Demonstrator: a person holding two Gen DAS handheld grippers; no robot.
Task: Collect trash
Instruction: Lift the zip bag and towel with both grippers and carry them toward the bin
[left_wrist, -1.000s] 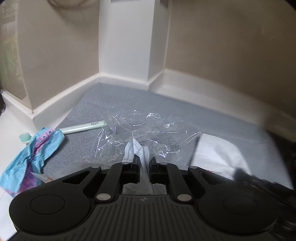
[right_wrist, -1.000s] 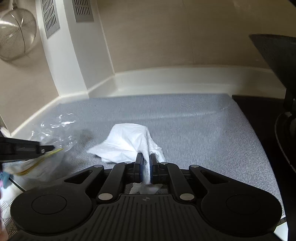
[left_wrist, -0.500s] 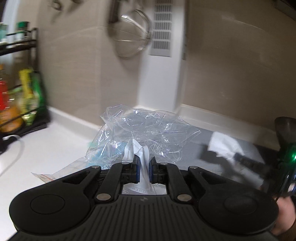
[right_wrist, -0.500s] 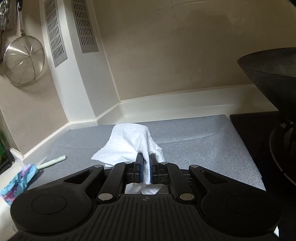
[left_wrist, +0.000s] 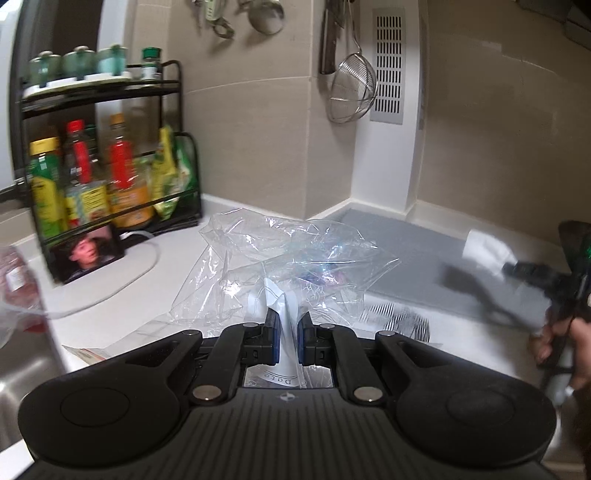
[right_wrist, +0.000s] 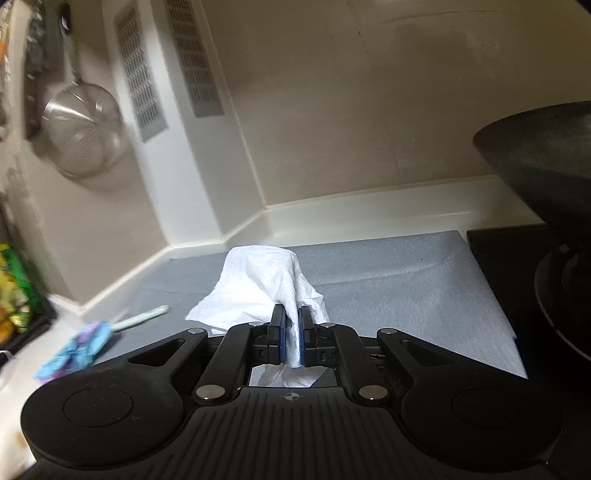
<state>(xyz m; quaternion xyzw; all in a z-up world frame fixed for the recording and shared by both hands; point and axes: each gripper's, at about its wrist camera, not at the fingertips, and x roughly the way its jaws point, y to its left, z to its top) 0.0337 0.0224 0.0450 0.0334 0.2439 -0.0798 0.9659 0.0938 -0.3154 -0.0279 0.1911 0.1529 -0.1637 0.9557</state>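
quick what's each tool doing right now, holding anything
Left tool: closed on the clear plastic bag, held off the counter.
Right tool: closed on the white paper towel.

The left gripper (left_wrist: 287, 325) is a matte black plastic tool with a ribbed body marked by a small crosshair emblem. Either side of that emblem sit round silver pivot screws, and beyond them two broad rounded lobes with shallow discs. Angled link arms run forward to blue-padded fingers (left_wrist: 272, 338). The right gripper (right_wrist: 291, 326) has the same build, black with blue pads.
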